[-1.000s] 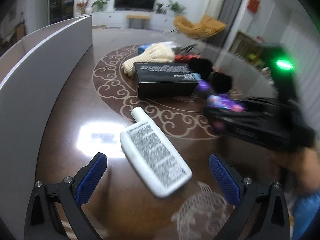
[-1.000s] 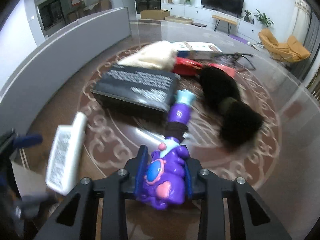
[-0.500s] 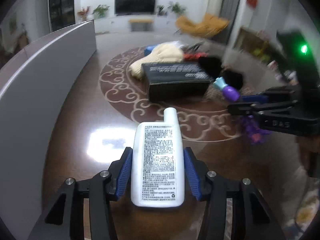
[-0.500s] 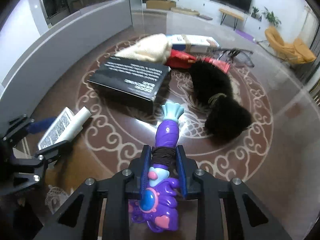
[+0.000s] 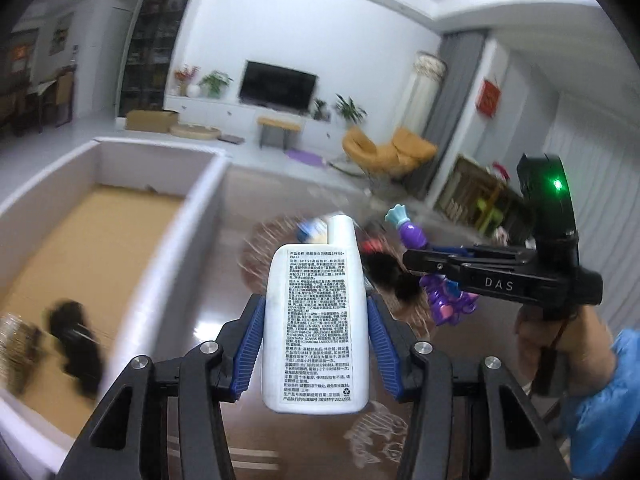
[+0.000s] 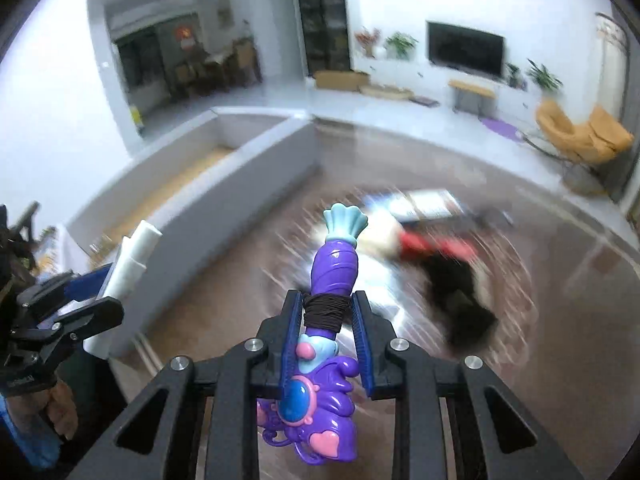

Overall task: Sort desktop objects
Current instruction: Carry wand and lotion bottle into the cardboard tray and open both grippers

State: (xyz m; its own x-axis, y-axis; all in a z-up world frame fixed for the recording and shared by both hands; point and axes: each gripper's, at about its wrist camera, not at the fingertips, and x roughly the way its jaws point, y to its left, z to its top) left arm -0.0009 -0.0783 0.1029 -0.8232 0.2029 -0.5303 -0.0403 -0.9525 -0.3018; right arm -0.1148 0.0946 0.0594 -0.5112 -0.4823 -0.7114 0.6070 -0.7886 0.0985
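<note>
Your left jaws [image 5: 316,346] pinch the white bottle [image 5: 316,328] by its sides, cap pointing away, lifted clear of the table [image 5: 208,292]. Your right jaws [image 6: 327,338] are pressed on the purple toy [image 6: 324,344] at its cord-wrapped waist, tail fin up, also in the air. Near left, the open box [image 5: 180,240] already holds a dark fluffy item [image 5: 74,336] and something golden [image 5: 16,344] at its near end. Farther out on the table a blurred heap remains: a black fuzzy piece [image 6: 460,300], something red [image 6: 436,246], a blue-and-white carton [image 6: 424,204]. So you look partway through: two things in hand to drop, several left.
</note>
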